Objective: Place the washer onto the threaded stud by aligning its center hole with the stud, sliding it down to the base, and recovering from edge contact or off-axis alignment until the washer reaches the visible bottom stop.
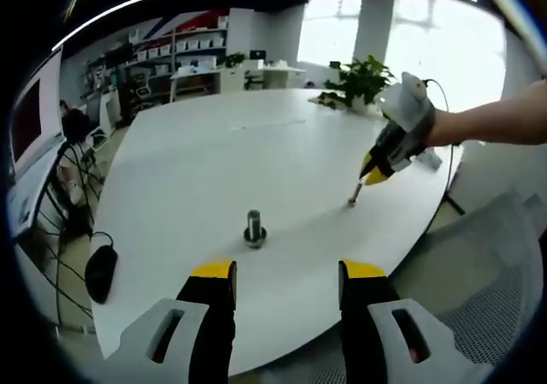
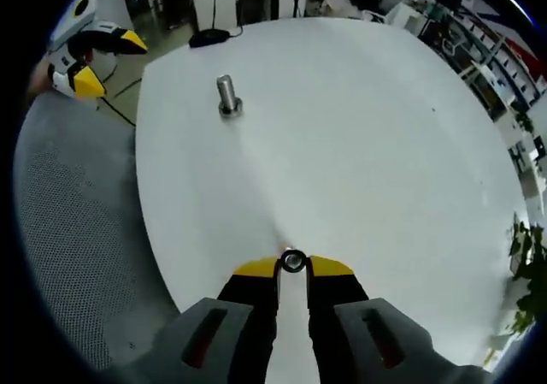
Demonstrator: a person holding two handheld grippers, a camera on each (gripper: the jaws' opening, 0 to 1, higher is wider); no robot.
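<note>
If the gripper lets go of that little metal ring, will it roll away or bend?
The washer looks like stiff metal, so it probably won't bend. It is small and round and pinched on edge in the right gripper, so if dropped it might roll on the smooth white table. It likely feels light, and could slip.

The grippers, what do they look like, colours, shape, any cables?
The left gripper and the right gripper each have two black jaws with yellow tips on a light grey body with slotted openings. In the left gripper view, a thin cable trails from the right gripper's grey housing; the forearm behind is unsleeved.
</note>
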